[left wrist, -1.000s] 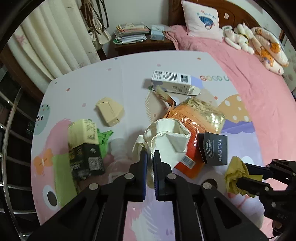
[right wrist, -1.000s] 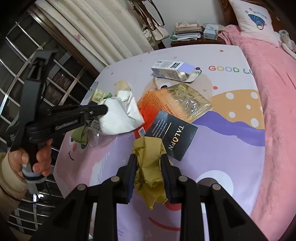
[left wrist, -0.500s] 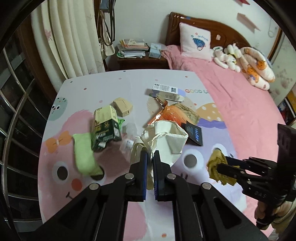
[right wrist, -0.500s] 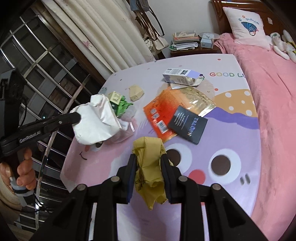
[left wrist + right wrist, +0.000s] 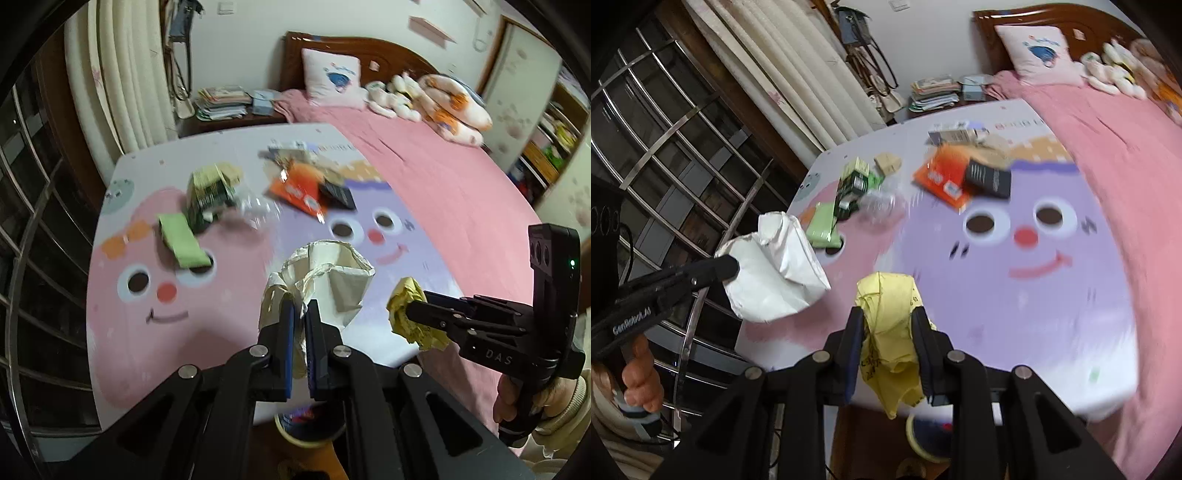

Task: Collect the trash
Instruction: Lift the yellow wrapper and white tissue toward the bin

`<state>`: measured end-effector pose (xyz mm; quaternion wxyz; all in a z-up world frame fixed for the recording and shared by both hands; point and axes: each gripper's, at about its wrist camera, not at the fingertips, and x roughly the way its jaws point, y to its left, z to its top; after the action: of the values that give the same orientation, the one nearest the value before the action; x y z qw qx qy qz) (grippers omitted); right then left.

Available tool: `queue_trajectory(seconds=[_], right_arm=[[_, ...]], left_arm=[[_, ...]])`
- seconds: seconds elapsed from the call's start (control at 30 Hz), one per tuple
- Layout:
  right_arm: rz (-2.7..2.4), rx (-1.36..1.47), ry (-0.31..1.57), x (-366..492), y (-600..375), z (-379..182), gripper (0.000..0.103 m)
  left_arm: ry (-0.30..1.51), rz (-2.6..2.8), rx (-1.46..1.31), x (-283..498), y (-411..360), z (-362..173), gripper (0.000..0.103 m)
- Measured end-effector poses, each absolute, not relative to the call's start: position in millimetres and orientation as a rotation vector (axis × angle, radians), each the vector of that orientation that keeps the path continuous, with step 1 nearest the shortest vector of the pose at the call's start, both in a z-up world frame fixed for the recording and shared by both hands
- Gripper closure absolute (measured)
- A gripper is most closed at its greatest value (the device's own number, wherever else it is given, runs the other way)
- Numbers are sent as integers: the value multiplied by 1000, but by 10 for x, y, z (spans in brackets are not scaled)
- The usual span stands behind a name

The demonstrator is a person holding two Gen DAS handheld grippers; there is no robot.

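My left gripper (image 5: 300,309) is shut on a crumpled white paper bag (image 5: 328,277), which hangs above the near end of the cartoon play mat (image 5: 147,325). From the right wrist view the same white paper bag (image 5: 775,269) shows at the left, pinched by the left gripper (image 5: 729,266). My right gripper (image 5: 888,314) is shut on a crumpled yellow wrapper (image 5: 890,325). That yellow wrapper (image 5: 410,314) also appears low right in the left wrist view, in the right gripper (image 5: 408,315). More trash lies far off on the mat: an orange packet (image 5: 299,186), a black packet (image 5: 338,192), green boxes (image 5: 207,195).
The mat covers the left part of a pink bed (image 5: 443,177). A metal window grille (image 5: 676,155) and curtains (image 5: 798,66) stand at the left. A round bin or cup (image 5: 310,428) sits on the floor below the mat's near edge. A hand (image 5: 639,384) grips the left handle.
Both grippers have pulled back and up from the trash pile toward the mat's near edge, carrying the white bag and the yellow wrapper. The floor below the mat has come into view.
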<state>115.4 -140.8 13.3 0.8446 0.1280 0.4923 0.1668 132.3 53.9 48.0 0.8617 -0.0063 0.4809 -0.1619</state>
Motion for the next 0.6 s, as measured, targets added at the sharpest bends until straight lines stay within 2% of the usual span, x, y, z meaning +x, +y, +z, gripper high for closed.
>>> queue_trajectory(seconds=[0.27, 0.6], right_arm=[[268, 318, 1130, 245, -1223, -222, 77], [166, 368, 1265, -286, -1294, -814, 77]], left_arm=[[1081, -431, 52, 581, 552, 136, 99], [1208, -489, 69, 65, 301, -499, 99]])
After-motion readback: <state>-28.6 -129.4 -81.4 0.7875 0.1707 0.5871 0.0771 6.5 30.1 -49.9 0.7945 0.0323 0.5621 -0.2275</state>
